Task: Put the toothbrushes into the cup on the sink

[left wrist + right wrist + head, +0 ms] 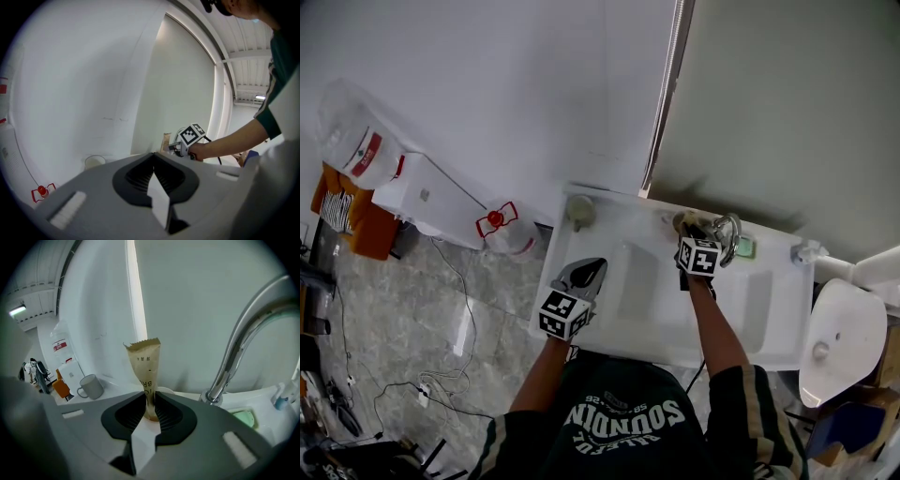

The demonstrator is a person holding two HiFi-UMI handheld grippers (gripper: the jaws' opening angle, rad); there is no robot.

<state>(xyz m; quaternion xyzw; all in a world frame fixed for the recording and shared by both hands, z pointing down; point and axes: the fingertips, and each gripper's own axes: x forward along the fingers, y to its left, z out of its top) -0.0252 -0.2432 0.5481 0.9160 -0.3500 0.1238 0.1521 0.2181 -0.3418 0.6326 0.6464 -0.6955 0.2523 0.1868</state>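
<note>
- Gripping a paper-wrapped toothbrush (pixel 145 363) near its lower end, the right gripper (pixel 149 403) has its jaws drawn narrow, pads pressing on both sides of the brown wrapper, which stands upright.
- The wrapped toothbrush is at the back of the white sink (pixel 773 328), just left of the chrome faucet (pixel 236 333); a green soap dish (pixel 245 417) lies on the faucet's other side.
- The left gripper (pixel 153 165) hangs over the sink's left edge, jaws pressed together with nothing between them.
- The grey cup (pixel 90 386) stands at the sink's back left corner, well apart from the toothbrush.
</note>
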